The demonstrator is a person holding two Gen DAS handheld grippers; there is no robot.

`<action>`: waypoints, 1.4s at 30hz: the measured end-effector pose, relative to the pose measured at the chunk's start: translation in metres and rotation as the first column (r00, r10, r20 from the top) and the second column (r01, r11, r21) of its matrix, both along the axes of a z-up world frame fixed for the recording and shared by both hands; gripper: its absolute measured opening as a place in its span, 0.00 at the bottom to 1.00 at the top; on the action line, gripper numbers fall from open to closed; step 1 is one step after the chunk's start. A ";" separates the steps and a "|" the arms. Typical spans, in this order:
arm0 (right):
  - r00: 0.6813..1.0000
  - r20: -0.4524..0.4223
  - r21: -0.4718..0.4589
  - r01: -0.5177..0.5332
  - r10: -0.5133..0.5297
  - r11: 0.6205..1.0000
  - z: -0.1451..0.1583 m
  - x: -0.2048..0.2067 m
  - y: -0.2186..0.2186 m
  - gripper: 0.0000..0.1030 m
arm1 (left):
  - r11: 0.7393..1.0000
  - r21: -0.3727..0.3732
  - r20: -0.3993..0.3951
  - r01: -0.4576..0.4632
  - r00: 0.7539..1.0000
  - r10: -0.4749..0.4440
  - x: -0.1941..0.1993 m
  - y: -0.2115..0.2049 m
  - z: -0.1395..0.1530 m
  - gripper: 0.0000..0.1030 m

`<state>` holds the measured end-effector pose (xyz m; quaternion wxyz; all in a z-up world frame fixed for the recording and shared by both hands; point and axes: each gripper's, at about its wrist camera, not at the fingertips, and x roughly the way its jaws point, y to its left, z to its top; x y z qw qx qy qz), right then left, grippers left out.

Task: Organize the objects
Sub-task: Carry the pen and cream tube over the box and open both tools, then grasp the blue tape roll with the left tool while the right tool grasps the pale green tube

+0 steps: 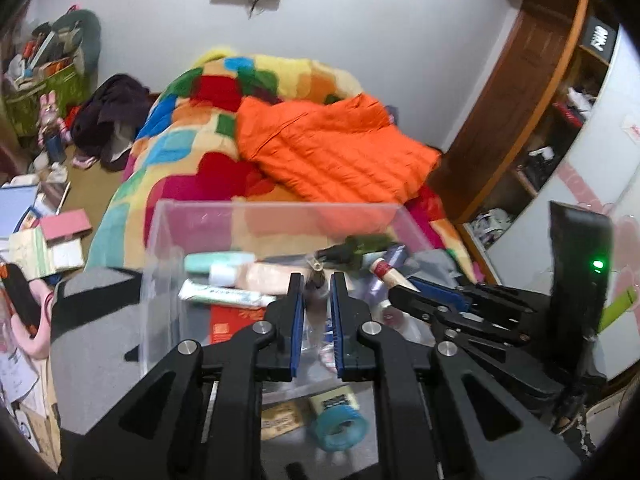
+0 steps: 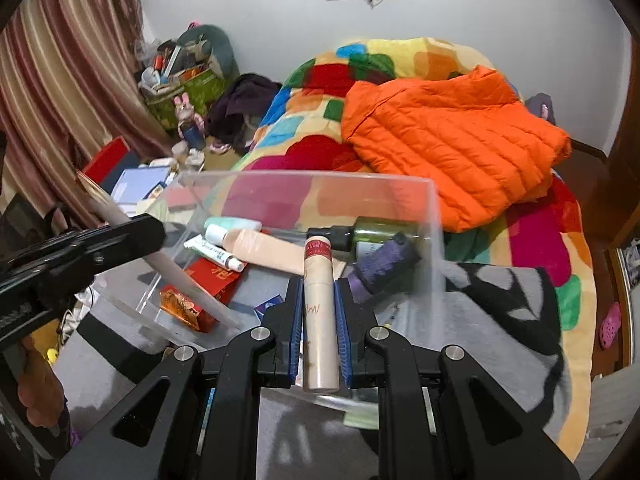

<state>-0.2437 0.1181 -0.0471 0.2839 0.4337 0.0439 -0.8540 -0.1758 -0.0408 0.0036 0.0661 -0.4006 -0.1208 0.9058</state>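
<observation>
A clear plastic box [image 1: 160, 240] [image 2: 434, 216] stands on a grey blanket and holds several toiletries: a mint tube [image 2: 232, 224], a beige tube [image 2: 264, 246], a green bottle [image 2: 376, 230], a purple folded umbrella [image 2: 384, 264]. My right gripper [image 2: 318, 280] is shut on a beige cylinder bottle with a red band [image 2: 318, 312], held over the box's near edge. My left gripper [image 1: 316, 282] is shut on a long thin pale stick [image 2: 176, 276], seen end-on in its own view [image 1: 316, 284], slanting into the box's left side.
A bed with a colourful patchwork blanket [image 2: 312, 152] and an orange down jacket [image 2: 448, 140] lies behind the box. A teal tape roll [image 1: 340, 428] and a card lie near the box. Clutter covers the floor at left; a wooden shelf [image 1: 520, 100] stands right.
</observation>
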 end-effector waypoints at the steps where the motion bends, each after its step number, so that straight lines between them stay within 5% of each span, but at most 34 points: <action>1: 1.000 -0.001 0.011 -0.010 0.010 1.000 -0.002 0.001 -0.004 0.14 | 1.000 -0.001 0.012 -0.010 1.000 0.010 -0.001 -0.003 -0.003 0.11; 4: 1.000 -0.007 0.044 -0.030 0.030 0.999 -0.007 0.004 -0.011 0.14 | 1.000 -0.001 0.043 -0.032 0.999 0.032 0.002 -0.012 -0.012 0.18; 9: 0.999 -0.012 0.068 -0.039 0.040 0.997 -0.005 0.012 -0.009 0.21 | 0.998 -0.019 0.047 -0.063 0.997 0.064 0.014 -0.021 -0.014 0.53; 24: 0.991 -0.129 0.005 0.019 -0.018 1.000 0.042 0.050 0.056 0.52 | 0.995 -0.092 0.002 -0.048 0.999 0.049 0.063 -0.014 0.003 0.72; 30: 0.993 -0.119 0.092 0.021 -0.010 0.996 0.017 0.060 0.084 0.66 | 0.989 -0.149 -0.006 -0.016 1.000 0.015 0.086 0.005 -0.002 0.83; 42: 0.991 0.004 0.262 -0.129 0.132 0.957 -0.046 0.030 0.075 0.67 | 0.970 -0.227 0.105 0.082 0.993 -0.060 0.089 0.049 -0.045 0.83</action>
